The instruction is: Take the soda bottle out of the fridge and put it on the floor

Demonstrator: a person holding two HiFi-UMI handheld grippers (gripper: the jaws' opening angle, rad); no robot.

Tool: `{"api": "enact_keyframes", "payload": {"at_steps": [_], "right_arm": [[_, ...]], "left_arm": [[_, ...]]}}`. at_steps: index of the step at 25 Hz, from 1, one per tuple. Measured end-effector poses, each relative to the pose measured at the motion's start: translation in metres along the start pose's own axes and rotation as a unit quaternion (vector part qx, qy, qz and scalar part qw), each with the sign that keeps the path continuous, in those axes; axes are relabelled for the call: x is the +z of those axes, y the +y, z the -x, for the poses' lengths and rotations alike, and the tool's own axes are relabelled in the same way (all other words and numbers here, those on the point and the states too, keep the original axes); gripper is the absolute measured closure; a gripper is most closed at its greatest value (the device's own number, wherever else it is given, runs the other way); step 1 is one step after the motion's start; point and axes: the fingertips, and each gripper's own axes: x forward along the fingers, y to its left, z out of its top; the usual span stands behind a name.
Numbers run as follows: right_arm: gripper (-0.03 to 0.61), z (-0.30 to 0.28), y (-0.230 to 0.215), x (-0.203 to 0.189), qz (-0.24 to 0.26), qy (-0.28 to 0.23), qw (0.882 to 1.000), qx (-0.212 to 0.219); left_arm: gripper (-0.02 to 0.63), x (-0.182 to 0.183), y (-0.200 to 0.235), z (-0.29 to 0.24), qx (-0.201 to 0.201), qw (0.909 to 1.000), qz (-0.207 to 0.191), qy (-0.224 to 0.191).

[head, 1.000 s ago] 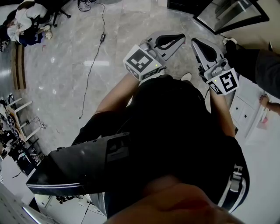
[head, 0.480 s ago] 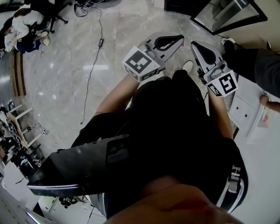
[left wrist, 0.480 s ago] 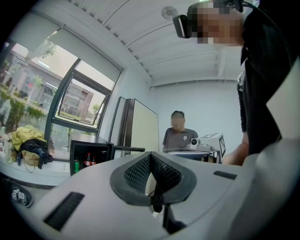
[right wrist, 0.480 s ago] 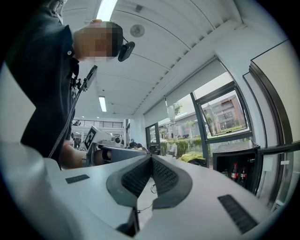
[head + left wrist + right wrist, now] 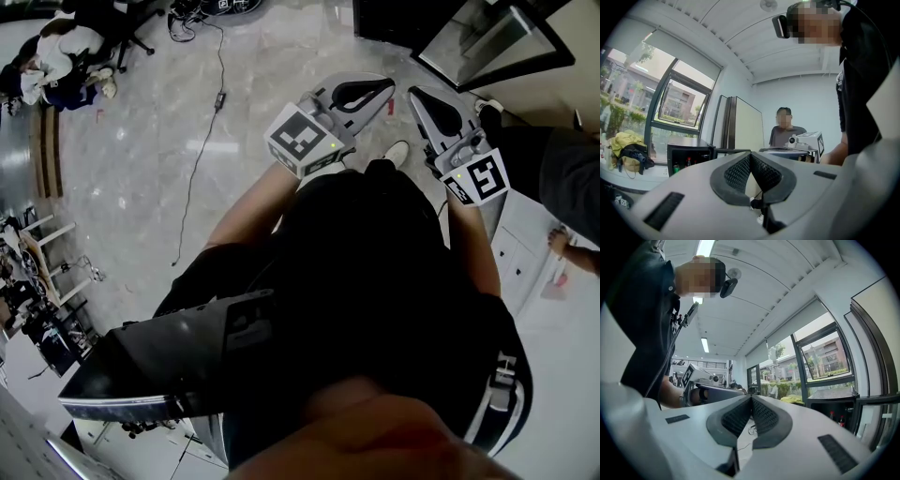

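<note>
Head view, left to right: seated people far top left, grey marble floor with a thin black cable running down it. The person stands mid-frame, both arms held out level. The left gripper and right gripper sit side by side over the floor, near each other but apart. A white drawer unit stands at the right edge, with another person's hand over it.

Left gripper view: big window on the left and a yellow bag on the sill. Next comes a small black fridge with its door open and small bottles on a shelf inside. The soda bottle is probably one of these, too small to tell which. It is in the fridge, well away from both tongs. A standing person is behind the fridge.

Left tongs: black ribbed pads meet at the tip, closed, nothing between them.

Right gripper view: pads also pressed together, closed and empty. The same fridge shows at far right, bottles visible inside.
</note>
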Motion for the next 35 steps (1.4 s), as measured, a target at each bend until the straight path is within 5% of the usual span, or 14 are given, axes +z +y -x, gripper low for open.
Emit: {"api": "enact_keyframes", "payload": {"at_steps": [11,20,35], "right_arm": [[0.566,0.023,-0.096,-0.003,-0.002,0.003,0.999,0.042],[0.566,0.021,-0.138,-0.01,-0.025,0.004,0.998,0.056],[0.565,-0.077,-0.197,-0.035,-0.021,0.032,0.999,-0.006]], "left_arm": [[0.617,0.005,0.024,-0.104,0.046,0.9989,-0.002,0.006],[0.617,0.0,0.042,-0.134,0.08,0.9966,0.001,0.019],[0.617,-0.009,0.16,-0.137,0.048,0.9983,0.032,0.01]]}}
